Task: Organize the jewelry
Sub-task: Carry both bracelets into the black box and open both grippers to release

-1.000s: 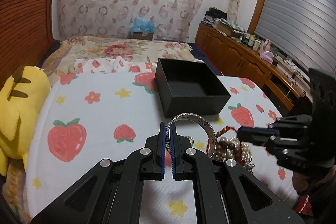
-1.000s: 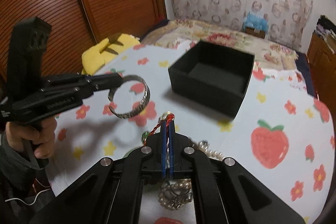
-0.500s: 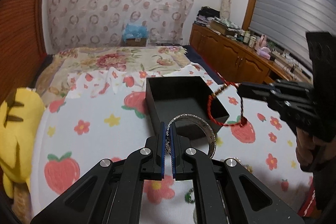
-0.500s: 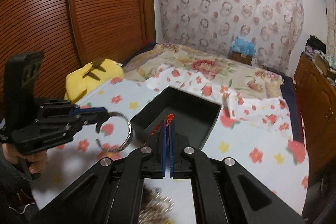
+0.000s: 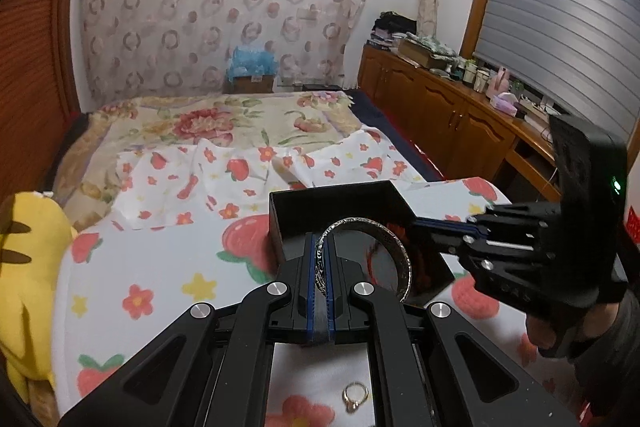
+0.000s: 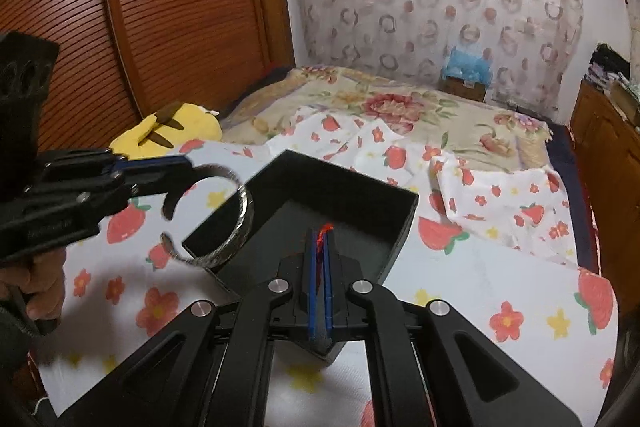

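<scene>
On a strawberry-print bedspread (image 5: 160, 267), the left gripper (image 5: 321, 259) clamps a silver bangle (image 5: 400, 247) beside the black box (image 6: 340, 187); the right gripper (image 6: 319, 251) pinches a red cord (image 6: 325, 229) over it. Only the left view shows 1 gold ring (image 5: 355, 395).

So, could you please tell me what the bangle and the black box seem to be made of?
Bangle: apparently silver-toned metal, judging by its bright glints and engraved pattern. Black box: matte, thin straight walls without shine, probably cardboard, though the look leaves that open.
</scene>
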Tool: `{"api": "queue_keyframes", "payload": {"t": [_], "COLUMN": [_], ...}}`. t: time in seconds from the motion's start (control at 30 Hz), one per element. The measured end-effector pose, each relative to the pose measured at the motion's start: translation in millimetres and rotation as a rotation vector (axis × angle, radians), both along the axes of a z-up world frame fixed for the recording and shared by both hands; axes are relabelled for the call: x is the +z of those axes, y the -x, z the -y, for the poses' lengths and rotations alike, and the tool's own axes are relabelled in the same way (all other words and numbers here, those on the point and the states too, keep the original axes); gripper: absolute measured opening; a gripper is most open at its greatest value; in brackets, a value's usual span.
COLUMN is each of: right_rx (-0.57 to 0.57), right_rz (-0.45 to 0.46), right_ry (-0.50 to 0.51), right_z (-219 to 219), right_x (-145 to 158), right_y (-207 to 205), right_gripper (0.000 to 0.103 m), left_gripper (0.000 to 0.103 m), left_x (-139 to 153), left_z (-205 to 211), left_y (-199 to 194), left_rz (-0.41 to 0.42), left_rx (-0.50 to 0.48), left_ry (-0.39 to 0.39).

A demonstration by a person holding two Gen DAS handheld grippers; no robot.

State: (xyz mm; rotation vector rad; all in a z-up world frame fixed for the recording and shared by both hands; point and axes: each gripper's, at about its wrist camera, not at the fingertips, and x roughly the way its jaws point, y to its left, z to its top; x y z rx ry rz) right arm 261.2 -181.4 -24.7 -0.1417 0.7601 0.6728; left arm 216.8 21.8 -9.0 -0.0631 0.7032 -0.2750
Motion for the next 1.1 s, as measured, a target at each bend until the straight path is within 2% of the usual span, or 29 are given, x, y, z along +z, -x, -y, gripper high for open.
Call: {"api": "queue_keyframes", "payload": {"t": [0.27,0.43,0.73,0.87,1.1], "right_rx": [-0.031,-0.059,-0.060,-0.062,-0.064], "right_rz": [0.011,0.012,0.007,0.012,0.011], "right_ry": [-0.019,-0.024,-0.025,-0.028,-0.041], "right_z": [15.3,29.0,36.7,41.5,52.7], "right_x": [5.0,7.5,4.2,3.6,5.9], "right_y": [-3.9,1.5,16.1,30.8,58.0], "right_gripper": [0.005,0.005,0.005,0.005,0.005], "left_gripper": [0.003,0.003,0.004,0.009,0.017], "left_x": [-12.2,-25.2,-35.3,-26.9,-18.2], "left_z": [12.2,26.2,36.8,35.1,33.8], "left_y": [-28.1,-42.2,-48.2,-39.9,-2.8], "left_rz": [-0.024,-0.061,-0.091,-0.070,-0.051], "left_rx": [-0.015,-0.036,-0.062,-0.062,-0.063], "left_ry": [-0.003,-0.039,-0.058,-0.028,-0.026]}}
